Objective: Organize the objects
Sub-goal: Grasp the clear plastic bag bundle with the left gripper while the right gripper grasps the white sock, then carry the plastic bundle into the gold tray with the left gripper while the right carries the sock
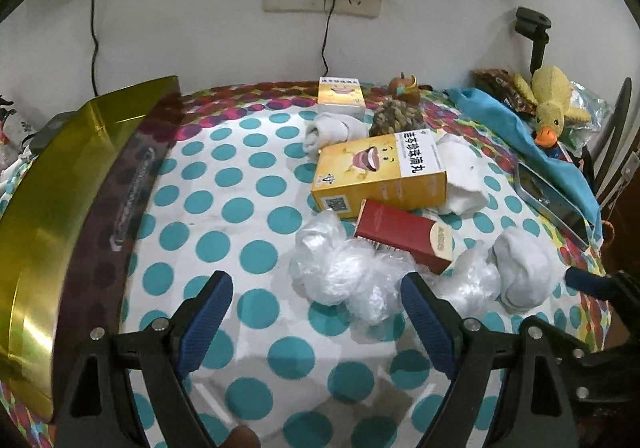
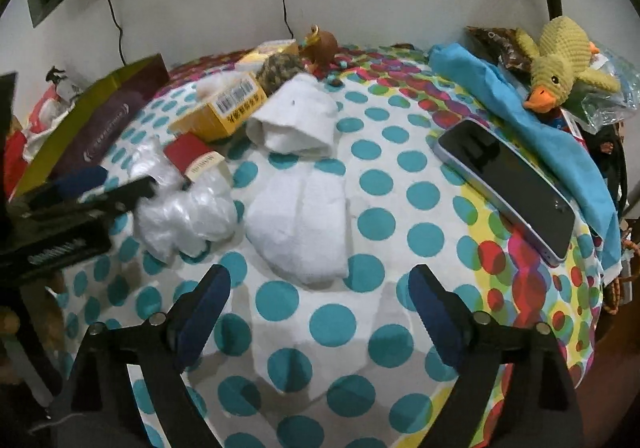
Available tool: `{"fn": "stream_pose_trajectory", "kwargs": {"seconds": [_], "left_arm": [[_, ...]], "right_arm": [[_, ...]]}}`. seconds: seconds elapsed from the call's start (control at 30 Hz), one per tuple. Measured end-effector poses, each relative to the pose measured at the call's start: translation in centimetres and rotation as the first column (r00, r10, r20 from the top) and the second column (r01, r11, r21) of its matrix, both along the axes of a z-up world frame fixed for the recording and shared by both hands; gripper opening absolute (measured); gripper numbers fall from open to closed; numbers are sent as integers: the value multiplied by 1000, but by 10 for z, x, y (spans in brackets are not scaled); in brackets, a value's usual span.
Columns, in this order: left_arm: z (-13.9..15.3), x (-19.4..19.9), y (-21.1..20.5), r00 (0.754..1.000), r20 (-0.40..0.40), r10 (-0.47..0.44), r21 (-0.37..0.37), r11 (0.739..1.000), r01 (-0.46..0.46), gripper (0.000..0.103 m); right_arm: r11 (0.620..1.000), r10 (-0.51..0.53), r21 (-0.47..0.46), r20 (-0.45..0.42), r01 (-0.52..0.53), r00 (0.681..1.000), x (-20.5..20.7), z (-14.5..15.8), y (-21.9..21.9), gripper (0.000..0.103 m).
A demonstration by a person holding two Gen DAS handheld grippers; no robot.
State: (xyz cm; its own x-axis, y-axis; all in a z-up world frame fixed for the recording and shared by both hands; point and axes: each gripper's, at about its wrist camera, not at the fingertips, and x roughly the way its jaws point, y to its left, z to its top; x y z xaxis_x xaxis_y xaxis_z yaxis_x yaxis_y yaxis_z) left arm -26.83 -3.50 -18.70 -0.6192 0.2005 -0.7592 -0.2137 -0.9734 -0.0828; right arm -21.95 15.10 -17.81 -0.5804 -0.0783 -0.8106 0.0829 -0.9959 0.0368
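The left gripper (image 1: 316,304), a black two-finger clamp with ribbed blue pads (image 1: 206,322), tilts steeply down over the polka-dot tablecloth (image 1: 240,216) with its jaws spread wide and nothing between them, its right finger close beside the crumpled clear plastic that lies on that cloth. The right gripper (image 2: 320,300), of the same black frame and blue pads (image 2: 202,314), likewise points down at the tablecloth with its jaws wide apart and empty, just short of the near end of the white sock. Seen from the right wrist, the left gripper reaches in over the tablecloth's left edge.
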Motion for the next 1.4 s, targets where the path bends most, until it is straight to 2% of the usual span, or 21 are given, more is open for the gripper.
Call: {"fn": "stream_pose_trajectory", "kwargs": {"seconds": [0.07,0.13,0.17,0.2,0.23,0.37,0.43,0.53,0.7,0.83,0.93,1.07,1.4], "left_arm": [[-1,-5,2,1000,5,1,9,1000,-1,88],[-3,-9,4,1000,20,1,12,1000,-2,88],[-4,-10,5,1000,26,6,10,1000,-6,84],[-6,-11,5,999,32,11,12,1000,-12,74],[-6,-11,6,999,35,11,10,1000,-11,47],[-2,-2,8,999,16,41,-27,999,-40,42],[5,9,3,997,-20,80,-44,996,-80,40],[19,23,-11,990,-47,130,-22,991,-131,40],[33,47,-20,984,-95,148,-52,987,-153,40],[31,57,-22,980,-119,162,-102,979,-175,40],[26,60,-22,980,-112,165,-106,979,-177,40],[28,64,-19,979,-124,165,-105,978,-178,40],[44,72,-25,967,-171,187,-89,975,-204,40]], "right_arm": [[1000,-8,1,-11,8,1000,-1,2,0,99],[1000,-15,-2,-9,15,1000,-2,1,2,99],[1000,-17,-6,-4,17,1000,-4,-1,3,99],[1000,-16,-9,2,16,1000,-6,-4,3,99],[1000,-17,-7,7,17,1000,-8,-5,3,99],[1000,-16,2,17,16,1000,-13,-12,0,99],[1000,-8,21,11,7,1000,-14,-12,-3,99],[1000,-7,29,3,7,1000,-14,-12,-4,99],[1000,-21,7,-4,21,1000,-19,-10,-3,99],[999,-29,15,-14,30,999,-24,-9,-5,98],[999,-23,28,-12,24,1000,-28,-10,-9,88],[1000,-15,26,16,15,1000,-32,-15,-10,45],[1000,10,4,-39,-10,999,-10,-2,-15,43]]}}
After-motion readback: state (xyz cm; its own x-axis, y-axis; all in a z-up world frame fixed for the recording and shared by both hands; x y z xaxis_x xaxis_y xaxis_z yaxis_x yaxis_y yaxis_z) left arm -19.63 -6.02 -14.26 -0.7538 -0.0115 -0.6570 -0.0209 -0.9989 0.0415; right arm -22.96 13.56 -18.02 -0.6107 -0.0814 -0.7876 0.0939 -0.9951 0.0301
